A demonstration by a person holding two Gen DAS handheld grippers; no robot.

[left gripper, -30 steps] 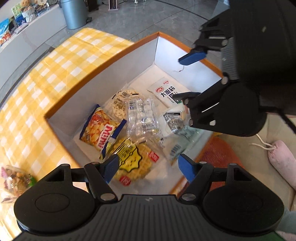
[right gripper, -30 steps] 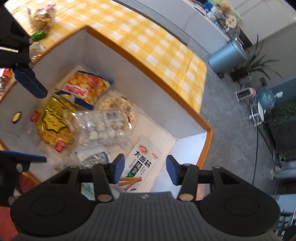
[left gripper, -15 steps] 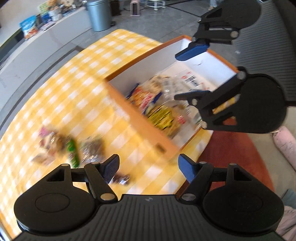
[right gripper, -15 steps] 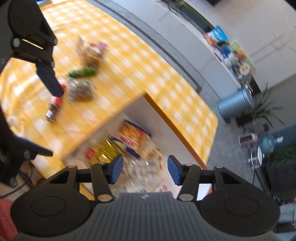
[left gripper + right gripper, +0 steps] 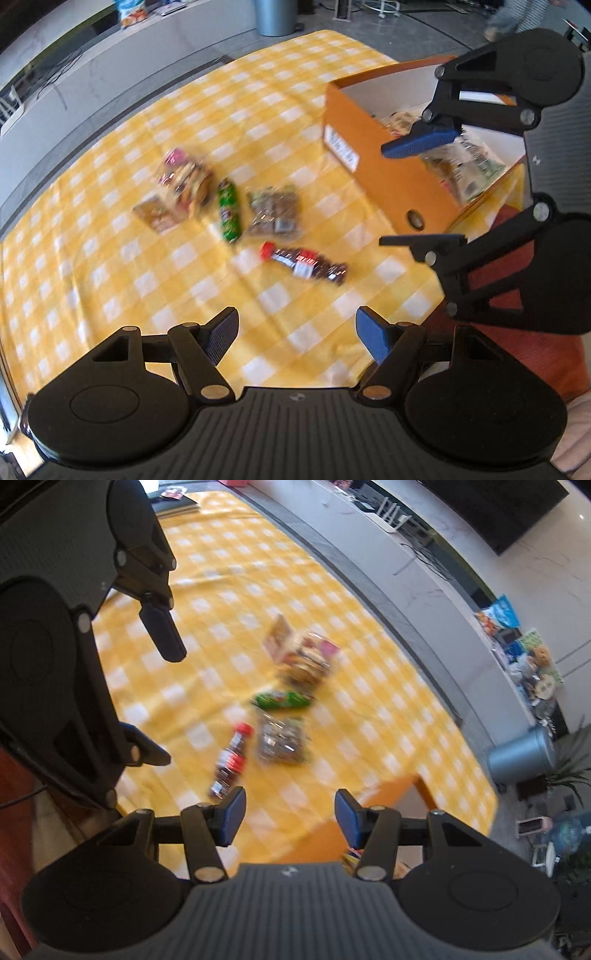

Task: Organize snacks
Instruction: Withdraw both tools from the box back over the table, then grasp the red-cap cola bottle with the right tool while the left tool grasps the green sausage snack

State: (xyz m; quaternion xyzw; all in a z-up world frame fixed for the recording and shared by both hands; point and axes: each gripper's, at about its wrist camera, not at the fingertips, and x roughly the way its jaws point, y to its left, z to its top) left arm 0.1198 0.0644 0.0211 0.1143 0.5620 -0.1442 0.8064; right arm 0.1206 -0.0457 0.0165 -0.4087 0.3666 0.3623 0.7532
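Both grippers (image 5: 295,332) (image 5: 290,814) apart, prob. empty, over tablecloth (image 5: 110,258).

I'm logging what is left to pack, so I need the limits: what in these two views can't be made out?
- Print on the loose packets, green tube and bottle: motion-blurred in both views.
- Contents of the orange box: in the left wrist view, largely hidden by its wall and the right gripper; in the right wrist view, cut off behind the right gripper's body.
- Label on the box wall: too blurred.
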